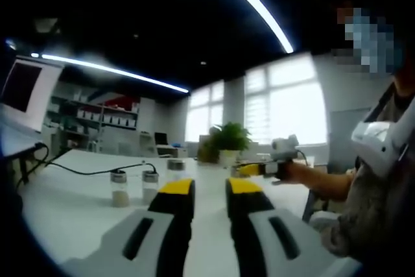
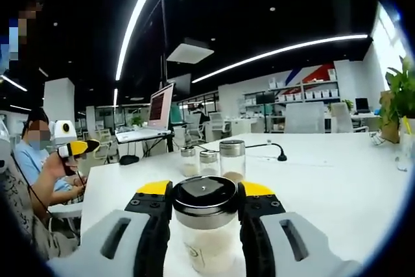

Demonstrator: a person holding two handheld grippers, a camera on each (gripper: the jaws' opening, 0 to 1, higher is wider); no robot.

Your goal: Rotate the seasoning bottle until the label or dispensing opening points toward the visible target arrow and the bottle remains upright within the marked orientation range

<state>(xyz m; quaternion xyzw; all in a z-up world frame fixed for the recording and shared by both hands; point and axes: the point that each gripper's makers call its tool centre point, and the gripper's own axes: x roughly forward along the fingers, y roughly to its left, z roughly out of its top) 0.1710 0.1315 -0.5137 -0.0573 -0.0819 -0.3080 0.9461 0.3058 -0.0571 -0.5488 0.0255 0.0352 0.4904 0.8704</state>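
Note:
A glass seasoning bottle (image 2: 207,241) with a dark, silver-rimmed lid stands upright between the yellow-tipped jaws of my right gripper (image 2: 206,194), which is shut on it just under the lid. Pale powder fills its lower part. My left gripper (image 1: 211,189) is open with nothing in the narrow gap, held above the white table (image 1: 78,212). Three more seasoning bottles (image 1: 118,188) stand ahead and to its left, and they appear beyond the held bottle as seasoning bottles (image 2: 208,163). The right gripper (image 1: 258,169) appears at the right, held by a hand.
A black cable (image 1: 84,172) runs across the table behind the bottles. A potted plant (image 1: 228,141) stands at the far edge, and a monitor (image 2: 160,104) sits on a desk beyond. A seated person (image 2: 35,160) holds the left gripper (image 2: 79,148).

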